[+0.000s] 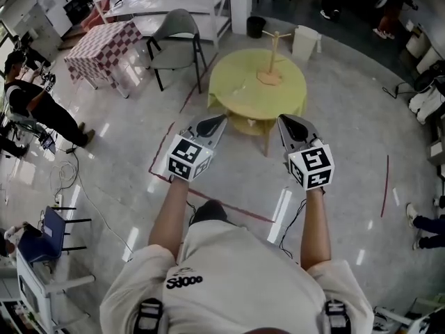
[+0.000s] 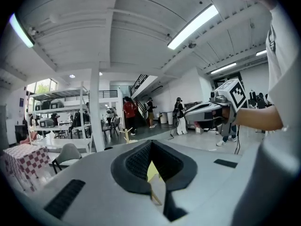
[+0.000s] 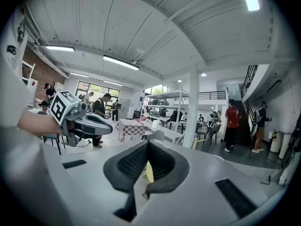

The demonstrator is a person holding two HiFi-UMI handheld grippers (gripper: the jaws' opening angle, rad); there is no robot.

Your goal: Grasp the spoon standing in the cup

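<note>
**Spoon and cup: not yet in sight**

Left hand-held gripper and right hand-held gripper: you hold both pressed together, nothing between the jaws, side by side. Round yellow surface: ahead, between them, well apart. Only a wooden stand shows there; spoon and cup cannot be made out, so axis unknown.

A round yellow counter stood on the glossy grey floor. A wooden stand with a cross-arm stood upright on the counter, right of its centre. A grey chair stood to the counter's left, apart from it. Farther left was a table under a red-and-white checkered cloth. Beyond the counter stood a black bin and a white bin. Red tape lines marked the floor. A person in dark clothing stood at far left.
</note>
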